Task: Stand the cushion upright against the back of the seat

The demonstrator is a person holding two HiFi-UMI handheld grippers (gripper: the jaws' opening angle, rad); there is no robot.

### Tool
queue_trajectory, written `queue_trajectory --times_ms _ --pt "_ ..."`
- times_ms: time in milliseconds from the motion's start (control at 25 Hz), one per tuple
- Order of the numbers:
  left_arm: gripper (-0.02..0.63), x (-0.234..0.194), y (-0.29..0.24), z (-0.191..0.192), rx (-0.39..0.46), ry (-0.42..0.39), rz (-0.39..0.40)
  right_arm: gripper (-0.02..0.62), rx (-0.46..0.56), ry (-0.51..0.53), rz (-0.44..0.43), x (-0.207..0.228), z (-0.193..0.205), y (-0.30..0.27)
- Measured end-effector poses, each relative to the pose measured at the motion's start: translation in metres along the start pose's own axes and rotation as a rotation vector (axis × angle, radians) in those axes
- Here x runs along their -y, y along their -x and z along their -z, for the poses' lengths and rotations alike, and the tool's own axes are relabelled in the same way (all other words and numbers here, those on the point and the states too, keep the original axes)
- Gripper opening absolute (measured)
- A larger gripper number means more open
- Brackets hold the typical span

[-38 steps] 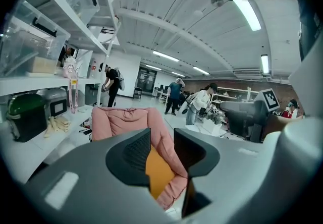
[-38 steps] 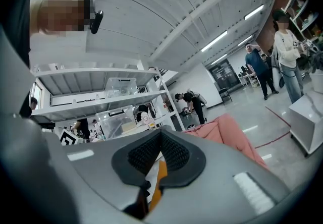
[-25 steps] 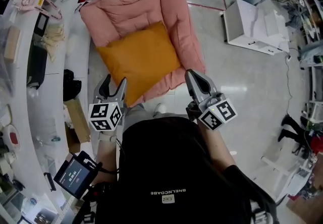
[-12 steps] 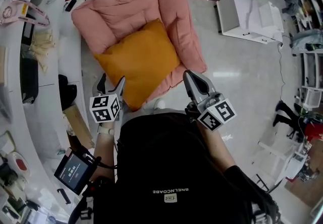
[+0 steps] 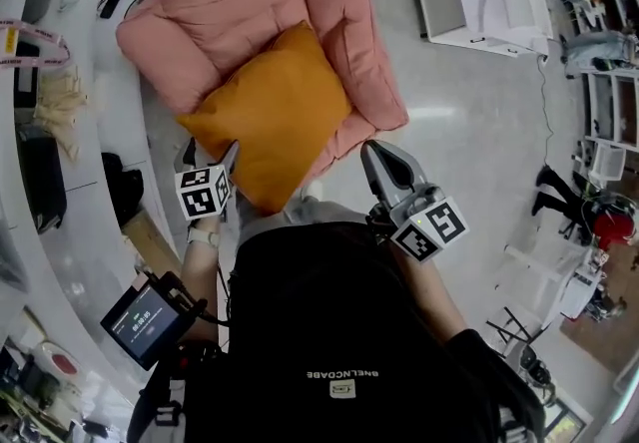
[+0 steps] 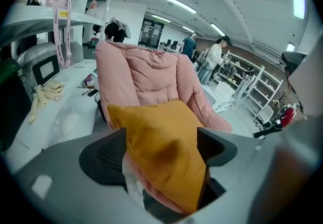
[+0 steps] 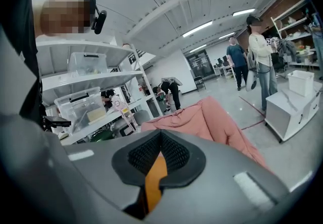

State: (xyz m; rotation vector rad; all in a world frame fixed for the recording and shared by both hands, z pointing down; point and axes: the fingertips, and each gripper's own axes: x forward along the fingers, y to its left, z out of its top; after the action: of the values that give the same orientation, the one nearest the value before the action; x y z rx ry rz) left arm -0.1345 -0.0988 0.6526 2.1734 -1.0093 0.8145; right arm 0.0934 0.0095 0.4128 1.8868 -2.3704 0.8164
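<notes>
An orange cushion (image 5: 265, 117) lies flat on the seat of a pink padded floor chair (image 5: 250, 2), whose back rises at the far side. My left gripper (image 5: 208, 154) is at the cushion's near left edge. Its jaws have just been opening and stand wide. In the left gripper view the cushion (image 6: 161, 137) has its near corner between the pads of the gripper (image 6: 161, 153), with the pink chair back (image 6: 146, 76) behind it. My right gripper (image 5: 377, 157) hovers shut and empty off the chair's near right corner. An orange sliver shows behind its closed pads (image 7: 160, 150).
A curved white counter (image 5: 40, 182) with clutter runs down the left, with a cardboard box (image 5: 150, 231) at its foot. A white cabinet (image 5: 479, 2) stands on the floor at the upper right. People (image 7: 260, 61) stand farther off, and shelving lines the right wall.
The left gripper has moved forward to the cushion's near left edge and its jaws stand wider. The right gripper has hardly shifted. The cushion lies as before.
</notes>
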Motion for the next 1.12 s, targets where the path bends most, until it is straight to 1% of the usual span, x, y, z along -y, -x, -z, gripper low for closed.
queue_trajectory --times_ms 120,280,480,680,800,840,960,1120 --pt "0.456 -0.01 -0.017 0.009 -0.038 -0.013 -0.014 0.006 -0.011 -0.012 0.029 0.001 0.003 -0.003" --pt "0.457 -0.018 -0.04 0.016 -0.059 -0.052 -0.011 0.006 -0.03 -0.026 0.067 0.002 0.009 -0.005" --pt "0.445 -0.026 -0.061 0.021 -0.082 -0.047 0.01 0.006 -0.033 -0.046 0.117 0.009 0.017 -0.002" --pt "0.419 -0.028 -0.066 0.024 -0.126 -0.04 0.023 0.006 -0.021 -0.066 0.172 0.013 0.018 0.015" --pt "0.384 -0.023 -0.066 0.025 -0.132 -0.033 0.022 0.006 -0.01 -0.077 0.196 0.016 0.02 0.024" --pt "0.36 -0.021 -0.065 0.025 -0.133 -0.031 0.021 0.006 -0.006 -0.083 0.2 0.016 0.02 0.026" --pt "0.302 -0.015 -0.061 0.023 -0.133 -0.027 0.026 0.006 0.015 -0.1 0.202 0.018 0.019 0.028" --pt "0.25 -0.009 -0.062 0.023 -0.143 -0.03 0.044 0.006 0.037 -0.099 0.204 0.022 0.022 0.028"
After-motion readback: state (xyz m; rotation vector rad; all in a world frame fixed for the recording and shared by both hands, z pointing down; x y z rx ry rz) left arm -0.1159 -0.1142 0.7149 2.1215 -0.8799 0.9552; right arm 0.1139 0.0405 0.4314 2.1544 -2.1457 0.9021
